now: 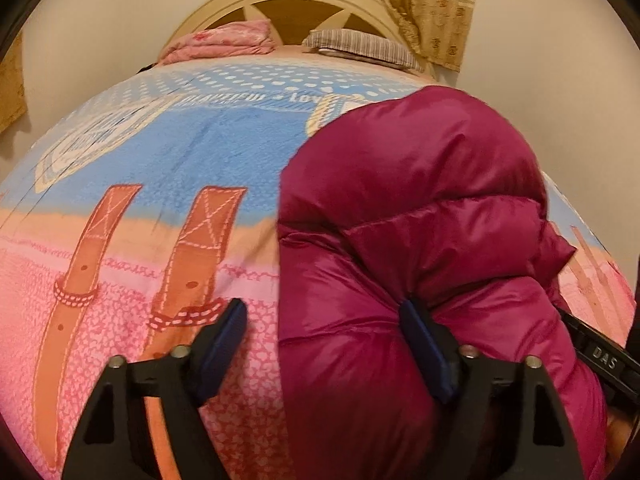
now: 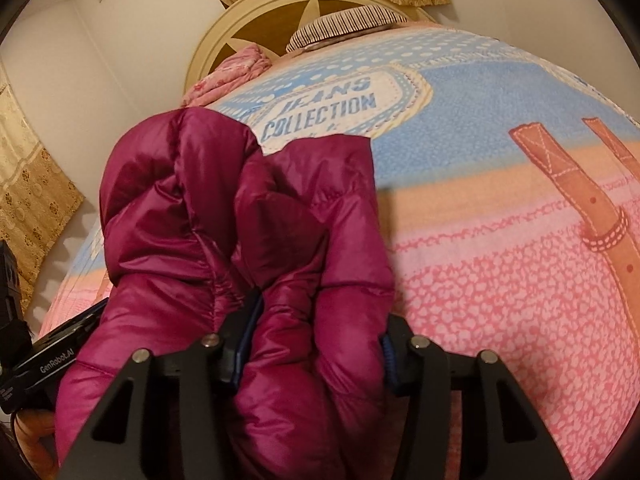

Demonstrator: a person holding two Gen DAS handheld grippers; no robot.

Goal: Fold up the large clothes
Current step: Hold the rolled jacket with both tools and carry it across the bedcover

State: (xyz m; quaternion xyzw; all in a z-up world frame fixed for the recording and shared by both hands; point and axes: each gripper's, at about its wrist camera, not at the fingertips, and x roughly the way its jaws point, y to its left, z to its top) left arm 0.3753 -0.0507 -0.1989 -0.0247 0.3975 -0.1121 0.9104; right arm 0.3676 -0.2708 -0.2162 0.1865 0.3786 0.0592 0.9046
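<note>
A puffy magenta down jacket (image 1: pixel 420 200) lies bunched on the bed's patterned blanket (image 1: pixel 160 160). My left gripper (image 1: pixel 324 344) straddles its near left edge. The right finger digs into the fabric, while the left finger (image 1: pixel 224 340) stands clear of it over the blanket, so the jaws are open. In the right wrist view the jacket (image 2: pixel 180 208) rises in front of my right gripper (image 2: pixel 318 352). A thick fold of it bulges between both pads, which press on it. The right gripper's body (image 1: pixel 600 356) shows at the left view's right edge. The left gripper's body (image 2: pixel 52 360) shows at the right view's left edge.
The blanket (image 2: pixel 500 280) covers the whole bed, with printed belts and a "JEANS COLLECTION" label. At the far end stand a cream headboard (image 1: pixel 296 4), a pink pillow (image 1: pixel 224 40) and a striped pillow (image 1: pixel 360 46). Beige curtains (image 1: pixel 432 4) hang behind, and white walls close in on both sides.
</note>
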